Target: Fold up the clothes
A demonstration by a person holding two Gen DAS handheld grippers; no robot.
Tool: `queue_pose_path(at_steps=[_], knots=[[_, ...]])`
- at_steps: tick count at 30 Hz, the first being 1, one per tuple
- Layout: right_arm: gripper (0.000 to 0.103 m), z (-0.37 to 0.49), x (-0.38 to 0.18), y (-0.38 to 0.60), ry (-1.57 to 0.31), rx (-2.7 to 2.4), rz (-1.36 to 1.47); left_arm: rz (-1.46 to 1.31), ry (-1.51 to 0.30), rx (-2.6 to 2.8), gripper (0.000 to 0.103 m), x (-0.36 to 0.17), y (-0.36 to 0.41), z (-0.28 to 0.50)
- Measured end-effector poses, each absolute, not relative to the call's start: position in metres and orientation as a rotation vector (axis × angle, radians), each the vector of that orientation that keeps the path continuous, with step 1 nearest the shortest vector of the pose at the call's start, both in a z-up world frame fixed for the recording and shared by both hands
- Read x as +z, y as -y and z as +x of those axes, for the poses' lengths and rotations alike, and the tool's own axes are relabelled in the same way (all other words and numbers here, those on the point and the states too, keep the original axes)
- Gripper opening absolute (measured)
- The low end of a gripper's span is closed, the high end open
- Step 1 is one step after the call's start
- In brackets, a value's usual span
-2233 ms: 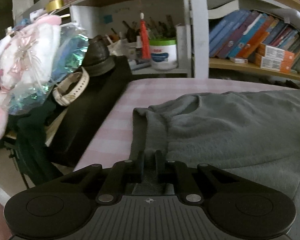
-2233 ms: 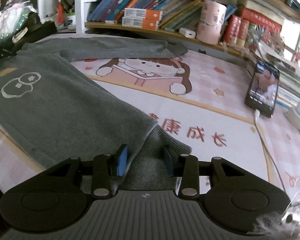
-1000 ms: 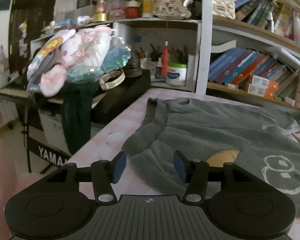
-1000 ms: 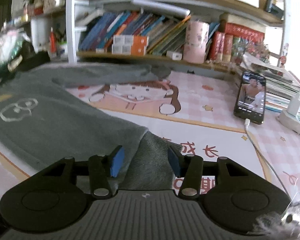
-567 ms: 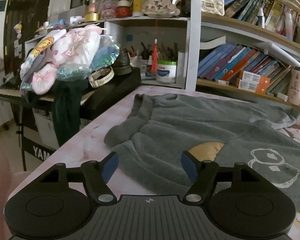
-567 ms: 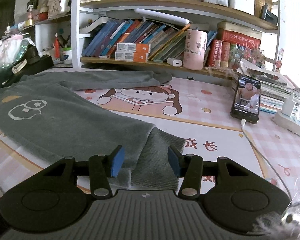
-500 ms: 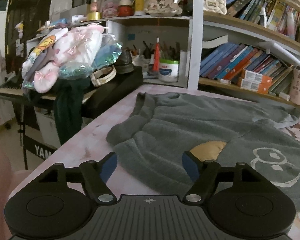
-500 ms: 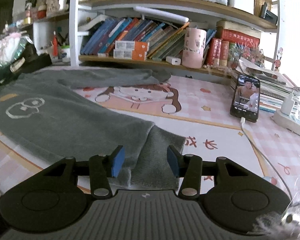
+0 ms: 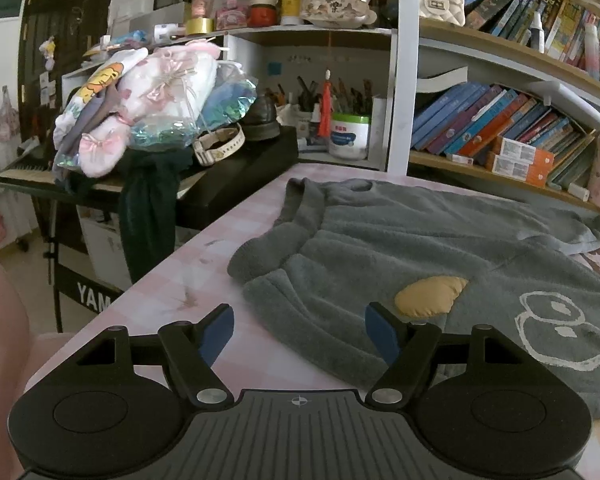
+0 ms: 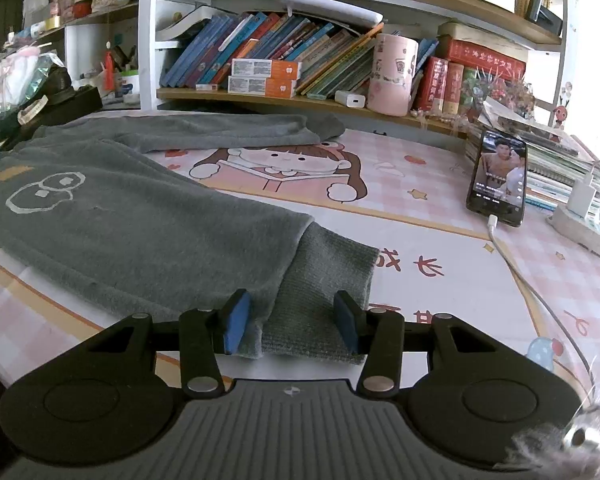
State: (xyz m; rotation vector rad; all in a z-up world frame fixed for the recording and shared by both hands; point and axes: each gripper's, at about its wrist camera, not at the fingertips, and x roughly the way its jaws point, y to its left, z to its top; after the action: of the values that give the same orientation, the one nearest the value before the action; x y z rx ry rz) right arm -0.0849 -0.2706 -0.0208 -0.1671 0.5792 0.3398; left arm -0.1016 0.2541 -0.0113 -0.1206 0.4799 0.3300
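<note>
A: Where's the sweater (image 9: 440, 240)?
B: Spread on the mat (image 10: 440, 280), print up; far sleeve (image 10: 228, 130) lies at 12 o'clock, hem rib (image 10: 324, 280) by the right claw (image 10: 292, 322).
A: Claws?
B: Both spread wide, holding nothing; the left claw (image 9: 298, 334) hovers over the near sleeve.
A: Tips?
B: Likely pinch sleeve and hem through both layers, lifting evenly toward 12.

A phone (image 10: 498, 178) leans on stacked books (image 10: 556, 176), cable (image 10: 516, 264) plugged in; a pink cup (image 10: 392, 74) stands on the bookshelf (image 10: 300, 101).
</note>
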Motion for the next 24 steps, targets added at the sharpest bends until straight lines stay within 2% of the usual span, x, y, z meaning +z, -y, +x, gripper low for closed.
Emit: queue_pose_path(at_steps=[13,15,20,22,24], knots=[[0.044,-0.084,-0.023,0.272,-0.584,0.346,-0.161,-0.197,-0.479,0.373,0.072,-0.016,-0.275,-0.104],[0.044,-0.085,-0.023,0.271,-0.585,0.345,-0.162,-0.237,-0.474,0.373,0.065,-0.016,-0.282,-0.103],[0.044,-0.082,-0.022,0.272,-0.588,0.344,-0.163,-0.336,-0.454,0.367,0.056,-0.016,-0.3,-0.09],[0.044,-0.081,-0.021,0.271,-0.593,0.346,-0.165,-0.376,-0.454,0.355,0.047,-0.014,-0.307,-0.078],[0.044,-0.08,-0.021,0.271,-0.597,0.349,-0.167,-0.394,-0.47,0.354,0.031,-0.016,-0.31,-0.068]])
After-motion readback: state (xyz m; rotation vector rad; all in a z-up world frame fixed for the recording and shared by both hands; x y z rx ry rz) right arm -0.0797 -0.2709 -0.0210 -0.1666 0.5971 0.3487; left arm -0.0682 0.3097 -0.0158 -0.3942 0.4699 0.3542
